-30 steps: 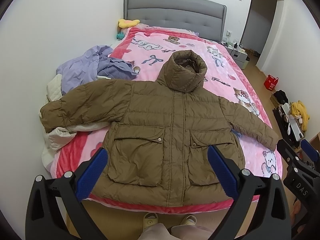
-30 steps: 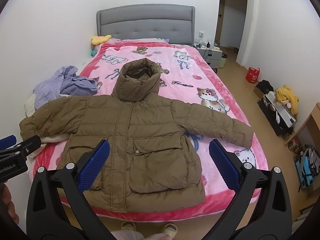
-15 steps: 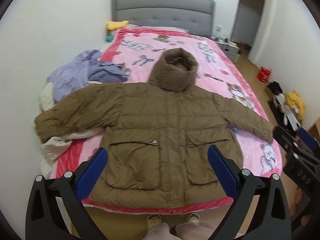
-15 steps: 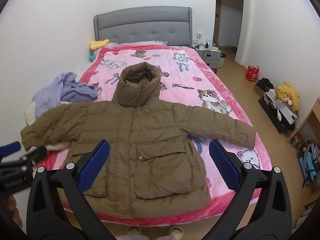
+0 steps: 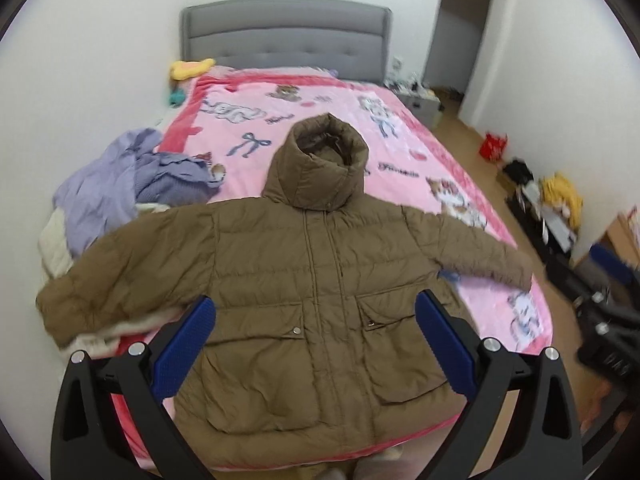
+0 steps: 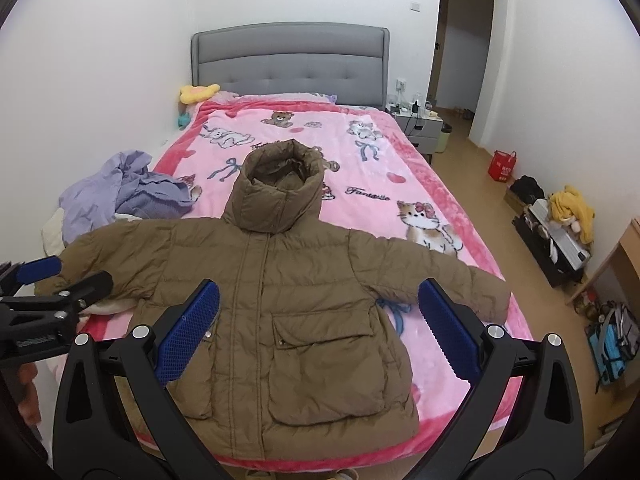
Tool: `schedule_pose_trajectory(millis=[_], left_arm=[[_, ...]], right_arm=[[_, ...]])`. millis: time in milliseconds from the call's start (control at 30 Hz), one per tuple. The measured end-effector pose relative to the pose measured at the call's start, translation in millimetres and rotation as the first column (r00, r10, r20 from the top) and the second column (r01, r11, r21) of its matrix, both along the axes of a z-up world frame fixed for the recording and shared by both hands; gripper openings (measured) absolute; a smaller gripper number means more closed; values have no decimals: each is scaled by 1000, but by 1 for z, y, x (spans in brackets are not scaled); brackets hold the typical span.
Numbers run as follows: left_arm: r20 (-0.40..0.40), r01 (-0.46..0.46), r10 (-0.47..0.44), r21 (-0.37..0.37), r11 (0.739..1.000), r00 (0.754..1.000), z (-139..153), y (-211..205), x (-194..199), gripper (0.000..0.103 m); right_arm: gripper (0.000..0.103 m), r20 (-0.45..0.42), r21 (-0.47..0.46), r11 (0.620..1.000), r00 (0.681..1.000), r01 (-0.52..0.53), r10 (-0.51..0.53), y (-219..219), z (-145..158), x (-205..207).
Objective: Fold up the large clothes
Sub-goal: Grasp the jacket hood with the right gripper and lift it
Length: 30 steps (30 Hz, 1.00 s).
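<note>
A brown hooded puffer jacket [image 5: 316, 280] lies face up on the foot of a bed, both sleeves spread out, hood toward the headboard; it also shows in the right wrist view [image 6: 304, 300]. My left gripper [image 5: 316, 340] is open and empty, held above the jacket's hem. My right gripper [image 6: 320, 328] is open and empty, also above the hem, toward the jacket's right pocket. The left gripper shows at the left edge of the right wrist view [image 6: 44, 292]. The right gripper appears blurred at the right edge of the left wrist view [image 5: 612, 304].
The bed has a pink cartoon blanket [image 6: 360, 152] and a grey headboard [image 6: 290, 60]. A pile of lilac and cream clothes [image 6: 120, 192] lies at the bed's left side. A nightstand [image 6: 420, 128], a red bag [image 6: 502, 166] and clutter [image 6: 560, 220] line the right wall.
Both grippers have risen and tilted back a little, so the jacket sits lower in both views. The left gripper swung slightly left. The jacket has not moved.
</note>
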<state>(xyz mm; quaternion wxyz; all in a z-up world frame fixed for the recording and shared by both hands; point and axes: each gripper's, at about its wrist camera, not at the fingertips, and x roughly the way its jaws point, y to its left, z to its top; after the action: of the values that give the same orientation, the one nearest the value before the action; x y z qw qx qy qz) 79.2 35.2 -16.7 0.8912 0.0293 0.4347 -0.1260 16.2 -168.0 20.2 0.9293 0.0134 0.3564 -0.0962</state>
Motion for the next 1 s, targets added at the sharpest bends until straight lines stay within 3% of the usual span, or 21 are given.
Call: schedule_pose_trajectory(millis=[233,400,533,700,800,1000], left_arm=[[-69,-15,15,2,1000,998,-19,-11,68,98],[-51,-26,28,39,999,998,-26,-39,141,98],[-30,-16,18,75,997,999,-36,-68,224,98],[-57,36,-34,39,999,998,-56,-92,338,97],[-112,73,-70,18,997,991,-75,-95,406,97],[-188,75,-51,122,990,981,-129,-99,522,97]], right_arm=[[95,-1,3,998,998,-65,65,-27,-8,50],[95,2,21,983,983,-181,181,-59,-19,128],[95,5,73,950,953,-304,304,-86,-36,210],[93,-22,129,931,937,-342,348,-120,-73,330],[81,-95,171,934,938,-313,332,-130,-105,398],[81,-236,247,933,918,-261,319,-138,-182,503]])
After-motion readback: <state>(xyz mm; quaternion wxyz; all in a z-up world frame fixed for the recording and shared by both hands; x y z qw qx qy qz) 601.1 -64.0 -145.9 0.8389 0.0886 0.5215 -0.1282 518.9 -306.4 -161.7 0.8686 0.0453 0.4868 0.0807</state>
